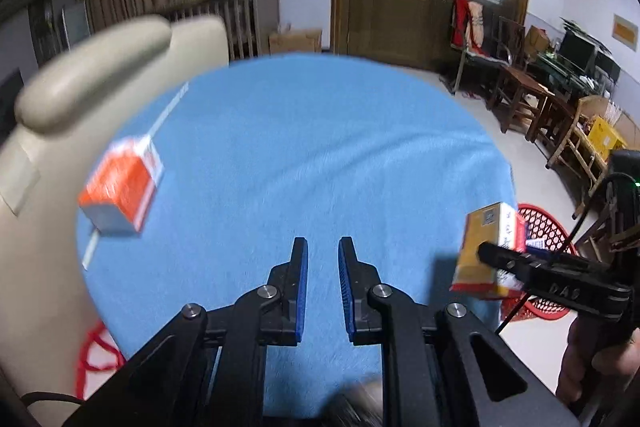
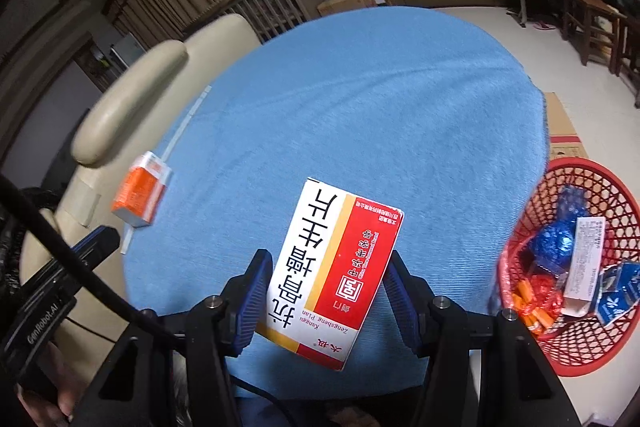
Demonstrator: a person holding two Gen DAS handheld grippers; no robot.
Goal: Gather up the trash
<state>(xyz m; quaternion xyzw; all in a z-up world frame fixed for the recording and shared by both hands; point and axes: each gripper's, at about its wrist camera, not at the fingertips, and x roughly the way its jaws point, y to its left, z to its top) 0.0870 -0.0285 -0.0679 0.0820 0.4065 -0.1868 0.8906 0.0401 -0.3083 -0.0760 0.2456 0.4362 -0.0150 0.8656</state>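
Note:
My right gripper [image 2: 328, 267] is shut on a white, red and yellow medicine box [image 2: 332, 267] and holds it above the near right part of the blue round table [image 2: 380, 99]. The box [image 1: 488, 251] also shows in the left wrist view, held by the right gripper [image 1: 492, 259] near the table's right edge. My left gripper [image 1: 323, 247] is empty, jaws a little apart, above the table's near side. An orange and white box [image 1: 122, 187] lies at the table's left edge; it also shows in the right wrist view [image 2: 140, 193].
A red mesh basket [image 2: 580, 171] with several wrappers and boxes stands on the floor right of the table. A beige armchair [image 1: 52, 155] is pressed against the table's left side. Wooden chairs and tables [image 1: 532, 99] line the right wall.

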